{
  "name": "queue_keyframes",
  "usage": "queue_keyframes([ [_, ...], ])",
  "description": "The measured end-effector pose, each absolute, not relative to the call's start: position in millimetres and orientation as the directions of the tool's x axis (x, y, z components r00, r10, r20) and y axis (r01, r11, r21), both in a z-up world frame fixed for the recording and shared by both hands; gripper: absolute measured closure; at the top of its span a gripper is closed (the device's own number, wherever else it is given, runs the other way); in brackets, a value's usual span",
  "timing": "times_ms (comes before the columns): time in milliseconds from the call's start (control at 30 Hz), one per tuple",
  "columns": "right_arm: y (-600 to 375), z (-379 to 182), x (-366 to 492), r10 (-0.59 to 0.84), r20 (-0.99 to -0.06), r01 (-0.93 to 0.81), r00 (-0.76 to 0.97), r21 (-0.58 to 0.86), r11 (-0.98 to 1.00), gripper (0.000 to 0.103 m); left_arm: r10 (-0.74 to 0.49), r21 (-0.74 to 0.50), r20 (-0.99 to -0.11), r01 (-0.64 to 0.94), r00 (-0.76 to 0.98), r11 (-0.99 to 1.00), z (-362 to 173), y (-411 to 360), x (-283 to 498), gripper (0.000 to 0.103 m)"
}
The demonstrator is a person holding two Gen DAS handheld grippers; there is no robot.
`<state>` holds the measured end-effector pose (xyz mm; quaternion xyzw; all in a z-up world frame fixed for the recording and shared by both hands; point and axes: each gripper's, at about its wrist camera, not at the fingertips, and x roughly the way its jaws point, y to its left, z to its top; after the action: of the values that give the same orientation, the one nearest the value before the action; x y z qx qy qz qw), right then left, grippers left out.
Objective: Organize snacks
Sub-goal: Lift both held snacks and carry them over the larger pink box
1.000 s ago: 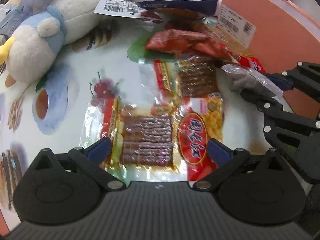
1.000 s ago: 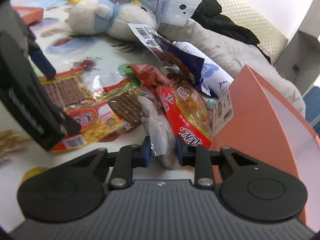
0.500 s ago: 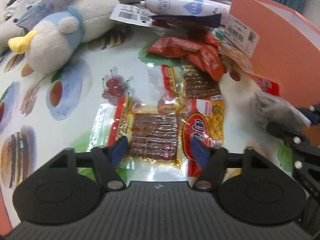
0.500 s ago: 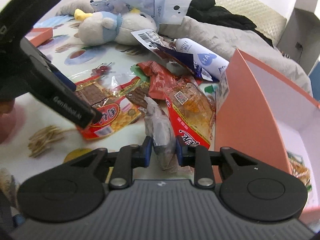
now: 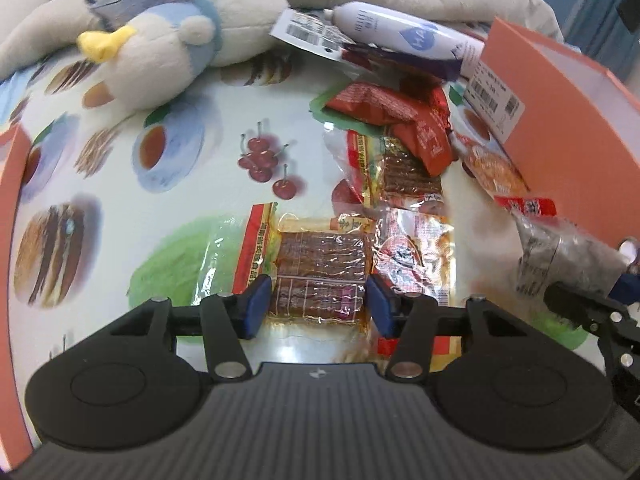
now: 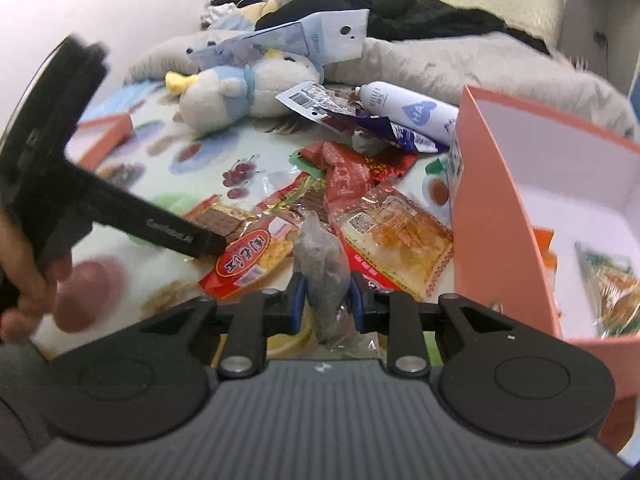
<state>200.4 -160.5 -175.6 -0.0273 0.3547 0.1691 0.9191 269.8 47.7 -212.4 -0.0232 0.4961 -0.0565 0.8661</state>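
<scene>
L gripper (image 5: 317,306) sits low over the desk (image 5: 192,184) w/ its 2 blue pads spread wide, 1 on each side of the clear pack of brown meat strips (image 5: 320,268); pads flank the pack's near end, but can't tell if they touch it. Pack lies flat on the fruit-print cloth, its right edge against a red-and-yellow snack pack (image 5: 416,256).

R gripper (image 6: 327,305) is clamped narrow on a small grey translucent packet (image 6: 322,268), which stands up between the pads, above the desk. In the left view that same packet (image 5: 568,256) shows at the right edge, near the orange box (image 5: 560,120).

Behind the packet: a pack of orange dried pieces (image 6: 394,236) w/ red border, leaning toward the box wall (image 6: 492,216). Inside the box (white lining) lies 1 greenish snack bag (image 6: 612,280).

Farther back: crumpled red wrappers (image 5: 392,108), a white tube (image 5: 404,36), a barcode tag (image 5: 308,28), and a plush bird (image 5: 168,48) w/ yellow beak.
</scene>
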Motion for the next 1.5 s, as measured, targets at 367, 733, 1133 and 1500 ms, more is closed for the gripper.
queue_keyframes([
  [367,-175,-164,197,0.366,-0.647,-0.31,0.669,0.205,0.928,0.082,-0.124,-0.157,-0.824,-0.013,0.552,0.988,-176,57,244,0.045],
  [733,-183,-135,200,0.38,-0.629,-0.303,0.678,0.232,0.924,0.083,-0.123,-0.218,-0.798,-0.093,0.59,0.971,-140,63,233,0.045],
  [1133,-200,-91,212,0.373,-0.596,-0.29,0.711,0.235,0.928,0.083,-0.138,-0.254,-0.761,-0.095,0.634,0.962,-87,59,245,0.045],
  [1500,-219,-43,237,0.354,-0.534,-0.29,0.768,0.202,0.935,0.083,-0.166,-0.237,-0.713,-0.01,0.681,0.972,-35,31,271,0.045],
])
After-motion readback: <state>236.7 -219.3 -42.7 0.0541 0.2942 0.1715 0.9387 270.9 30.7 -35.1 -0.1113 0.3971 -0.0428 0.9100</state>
